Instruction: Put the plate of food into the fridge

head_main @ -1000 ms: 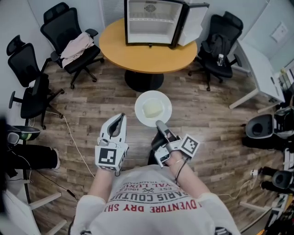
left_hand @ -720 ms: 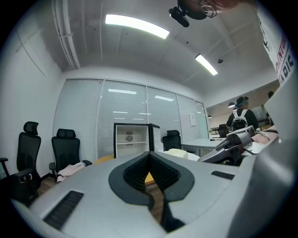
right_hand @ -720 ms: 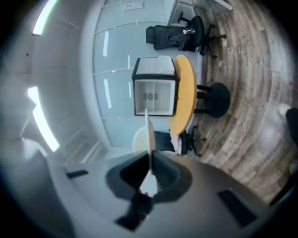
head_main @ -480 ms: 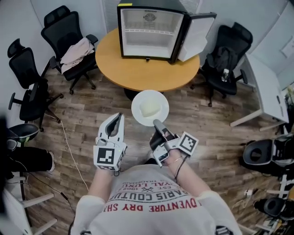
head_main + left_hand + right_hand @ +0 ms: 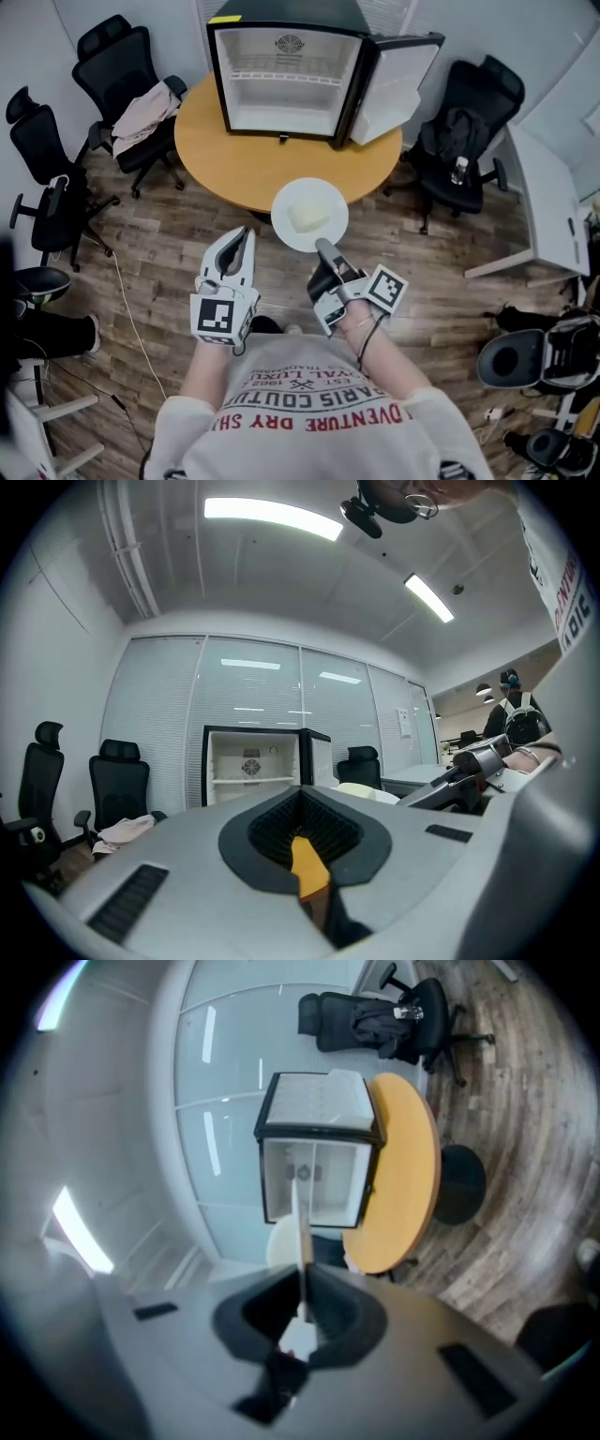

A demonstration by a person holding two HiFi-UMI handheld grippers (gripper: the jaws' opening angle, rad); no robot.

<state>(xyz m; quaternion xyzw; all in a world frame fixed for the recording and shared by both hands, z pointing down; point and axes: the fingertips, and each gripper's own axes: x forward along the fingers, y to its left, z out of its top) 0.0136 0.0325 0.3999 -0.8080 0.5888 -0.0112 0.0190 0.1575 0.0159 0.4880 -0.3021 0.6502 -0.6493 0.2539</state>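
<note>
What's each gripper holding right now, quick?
Left gripper: closed, empty.
Right gripper: closed on the rim of the plate of food.

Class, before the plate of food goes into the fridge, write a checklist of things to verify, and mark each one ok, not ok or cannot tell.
1. Is the fridge door swung open? ok.
2. Is the right gripper shut on the rim of the plate? ok.
3. Does the food sit near the plate's middle? ok.
4. Is the inside of the fridge free of items in the way? ok.
5. Is the left gripper shut and holding nothing? ok.
6. Is the plate held level? cannot tell.
</note>
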